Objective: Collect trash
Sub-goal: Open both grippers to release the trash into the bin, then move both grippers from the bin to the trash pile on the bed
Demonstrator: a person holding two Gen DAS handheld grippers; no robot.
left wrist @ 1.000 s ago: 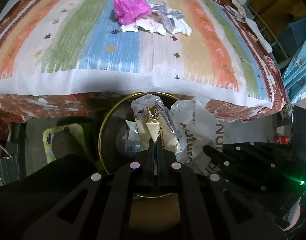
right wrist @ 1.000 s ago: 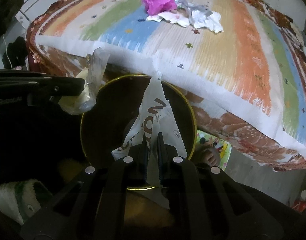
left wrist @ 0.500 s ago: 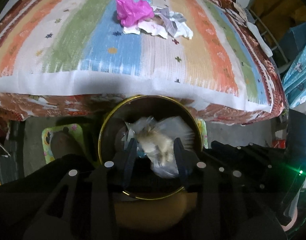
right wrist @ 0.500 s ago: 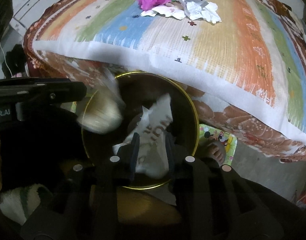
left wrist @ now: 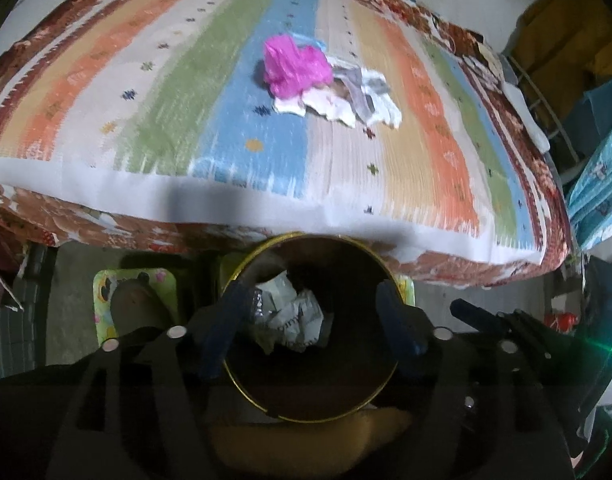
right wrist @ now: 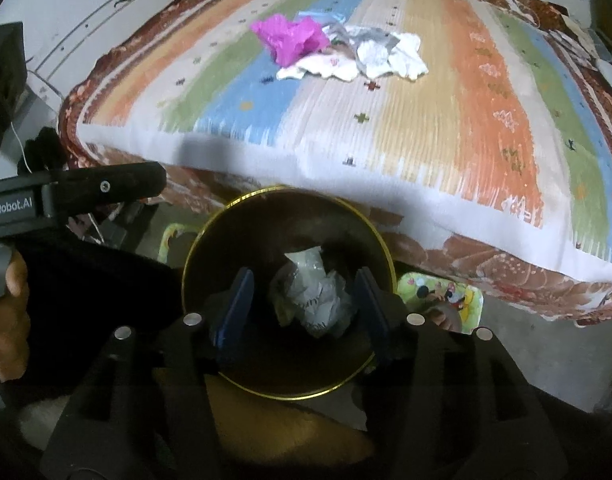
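Both grippers, left (left wrist: 310,320) and right (right wrist: 300,308), wide open and empty over the gold-rimmed dark bin (right wrist: 386,256); crumpled pink-and-white wrapper pile (right wrist: 338,54) lies ahead on the striped bed (right wrist: 446,120)

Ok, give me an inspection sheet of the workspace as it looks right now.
Surface: striped bedspread on a bed, floor below its edge.
Job's things: gold-rimmed bin on the floor holds crumpled wrappers; pink plastic bag and white wrappers lie together on the bedspread.
Clutter: cartoon-print slippers beside the bin.
Tongs: left tongs and right tongs both open, empty, above the bin.
Cables: thin white cord left of the bed.
Surroundings: yellow garment and blue patterned cloth at the right.
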